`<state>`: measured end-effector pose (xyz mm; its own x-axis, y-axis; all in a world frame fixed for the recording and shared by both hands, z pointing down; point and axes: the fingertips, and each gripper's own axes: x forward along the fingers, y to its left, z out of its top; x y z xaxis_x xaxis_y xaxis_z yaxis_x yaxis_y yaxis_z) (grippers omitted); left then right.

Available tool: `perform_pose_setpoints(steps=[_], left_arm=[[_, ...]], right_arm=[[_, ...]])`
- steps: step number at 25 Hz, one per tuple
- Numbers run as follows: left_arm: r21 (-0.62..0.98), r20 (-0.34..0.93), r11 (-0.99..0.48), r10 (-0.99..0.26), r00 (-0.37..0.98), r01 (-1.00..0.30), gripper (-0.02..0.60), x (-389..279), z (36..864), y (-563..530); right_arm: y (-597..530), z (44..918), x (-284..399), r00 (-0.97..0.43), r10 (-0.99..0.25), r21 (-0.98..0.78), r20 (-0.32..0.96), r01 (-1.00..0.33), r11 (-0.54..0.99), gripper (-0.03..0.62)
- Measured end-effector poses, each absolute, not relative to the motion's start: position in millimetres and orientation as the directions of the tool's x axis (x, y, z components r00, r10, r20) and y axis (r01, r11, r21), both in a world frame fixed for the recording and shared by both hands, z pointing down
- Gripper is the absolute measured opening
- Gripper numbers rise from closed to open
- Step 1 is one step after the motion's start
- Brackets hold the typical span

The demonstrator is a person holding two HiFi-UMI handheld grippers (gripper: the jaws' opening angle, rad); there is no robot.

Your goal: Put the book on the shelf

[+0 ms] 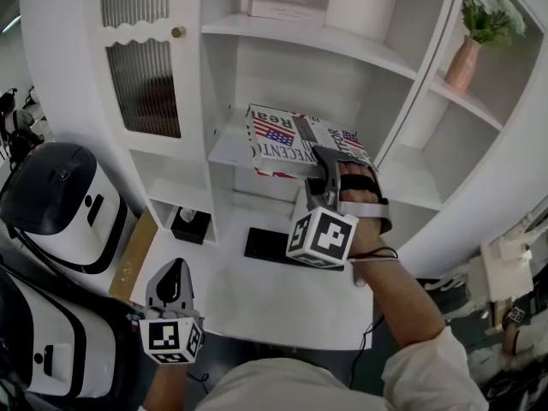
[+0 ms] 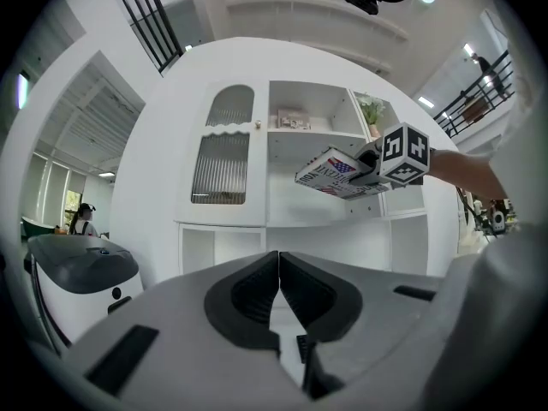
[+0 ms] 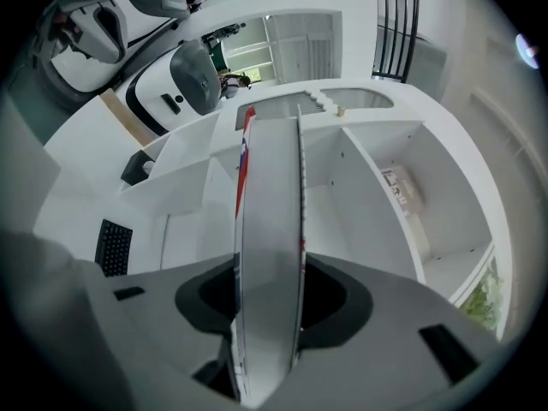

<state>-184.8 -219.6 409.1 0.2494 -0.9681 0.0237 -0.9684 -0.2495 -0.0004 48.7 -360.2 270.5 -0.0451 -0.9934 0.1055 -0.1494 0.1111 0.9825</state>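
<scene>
The book has a white cover with a flag print and red and black lettering. My right gripper is shut on its near edge and holds it nearly flat in front of the white shelf unit's middle shelf. Seen from the right gripper view, the book is edge-on between the jaws of the right gripper. From the left gripper view the book hangs tilted before the middle compartment. My left gripper stays low at the left, shut and holding nothing; its tips meet in the left gripper view.
A white desk surface below the shelves carries a black keyboard-like slab. A black box sits in a low cubby. A potted plant in a pink vase stands at the upper right. Black-and-white machines stand at the left.
</scene>
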Motion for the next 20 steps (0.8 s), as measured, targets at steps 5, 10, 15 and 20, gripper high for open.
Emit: perform_pose_setpoints(steps=[5,10,15,20], left_arm=[[0.007,0.027,-0.234,-0.972,0.234,-0.972,0.006,-191,412,-219],[0.013,0.033,-0.216,-0.976,0.216,-0.976,0.006,-199,415,-219],[0.023,0.046,-0.199,-0.979,0.2,-0.98,0.005,-207,421,-220],[0.029,0.059,-0.183,-0.981,0.185,-0.983,0.006,-213,427,-222]], right_arm=[[-387,284,49,0.012,-0.988,0.984,0.156,-0.086,0.154,0.169],[-407,299,50,0.051,-0.977,0.977,0.209,-0.062,0.206,0.169],[-426,311,54,0.099,-0.963,0.968,0.249,-0.032,0.247,0.169],[-443,323,55,0.125,-0.951,0.959,0.282,-0.023,0.281,0.169]])
